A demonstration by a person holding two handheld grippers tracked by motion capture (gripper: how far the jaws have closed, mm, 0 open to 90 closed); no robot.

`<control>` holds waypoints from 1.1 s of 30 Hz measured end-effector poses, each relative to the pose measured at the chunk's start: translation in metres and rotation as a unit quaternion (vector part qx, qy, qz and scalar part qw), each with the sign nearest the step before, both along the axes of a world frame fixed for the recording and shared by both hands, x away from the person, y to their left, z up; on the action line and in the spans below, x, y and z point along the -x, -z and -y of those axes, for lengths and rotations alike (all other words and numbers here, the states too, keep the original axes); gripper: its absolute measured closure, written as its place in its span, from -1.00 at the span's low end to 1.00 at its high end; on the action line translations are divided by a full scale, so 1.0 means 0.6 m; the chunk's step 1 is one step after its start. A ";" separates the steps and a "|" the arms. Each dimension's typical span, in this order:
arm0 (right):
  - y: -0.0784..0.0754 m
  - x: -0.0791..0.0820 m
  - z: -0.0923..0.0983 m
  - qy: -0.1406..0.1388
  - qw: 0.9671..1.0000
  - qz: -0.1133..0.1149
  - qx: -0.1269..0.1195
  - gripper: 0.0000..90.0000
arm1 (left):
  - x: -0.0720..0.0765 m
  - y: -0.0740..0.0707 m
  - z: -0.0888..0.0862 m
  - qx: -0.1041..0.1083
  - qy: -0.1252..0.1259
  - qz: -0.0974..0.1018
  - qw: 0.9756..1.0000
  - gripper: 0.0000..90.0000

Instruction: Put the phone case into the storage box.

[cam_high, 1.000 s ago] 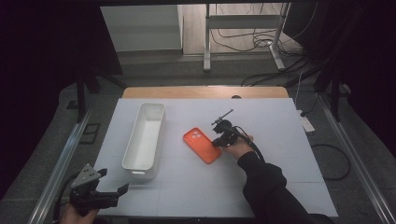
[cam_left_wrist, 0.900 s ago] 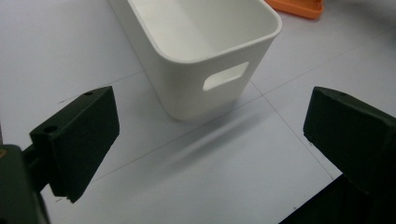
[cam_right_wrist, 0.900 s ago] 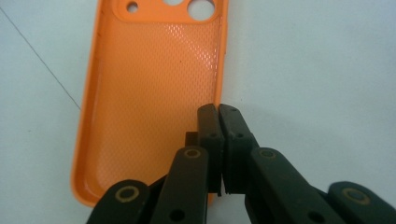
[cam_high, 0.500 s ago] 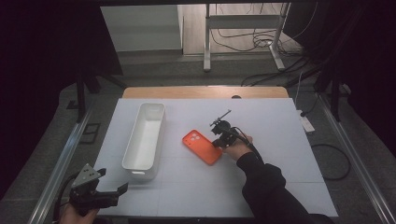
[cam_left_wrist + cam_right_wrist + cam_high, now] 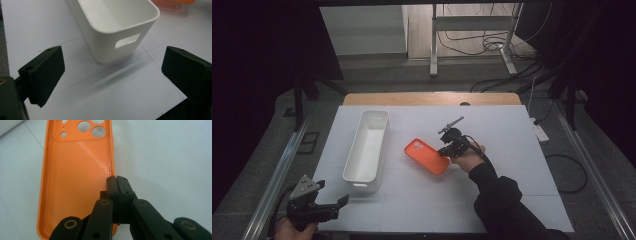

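The right gripper (image 5: 116,178) is pinching the orange phone case (image 5: 77,170) by its side wall, jaws clamped, and seemingly needs lifting toward the white bin (image 5: 367,145) next, while the left gripper (image 5: 343,200) is hanging open.

Table (image 5: 512,150) evenly lit, surroundings dark. Soft shadow before left gripper (image 5: 112,82); near jaws blurred. Mild glare.

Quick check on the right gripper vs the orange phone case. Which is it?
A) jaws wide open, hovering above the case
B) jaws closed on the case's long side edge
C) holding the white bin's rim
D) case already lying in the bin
B: in the right gripper view the right gripper has its jaws pressed together on the side wall of the orange phone case, which lies on the table beside the white bin.
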State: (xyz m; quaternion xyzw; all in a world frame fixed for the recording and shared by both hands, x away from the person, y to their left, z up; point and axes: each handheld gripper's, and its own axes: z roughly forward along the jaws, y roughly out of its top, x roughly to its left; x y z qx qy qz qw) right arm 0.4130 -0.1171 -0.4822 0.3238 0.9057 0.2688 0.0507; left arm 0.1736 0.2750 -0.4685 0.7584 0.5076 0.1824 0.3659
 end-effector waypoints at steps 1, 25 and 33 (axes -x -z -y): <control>-0.002 0.001 0.002 -0.002 1.000 0.003 -0.002 0.97 | 0.000 0.000 0.000 0.000 0.001 0.001 1.000 -0.89; -0.063 0.047 0.058 0.001 0.997 0.046 -0.057 0.97 | -0.002 0.000 0.000 0.009 0.020 0.001 1.000 -0.97; -0.080 0.064 0.074 -0.001 0.995 0.064 -0.077 0.97 | -0.003 0.000 -0.003 0.018 0.017 -0.001 1.000 -0.99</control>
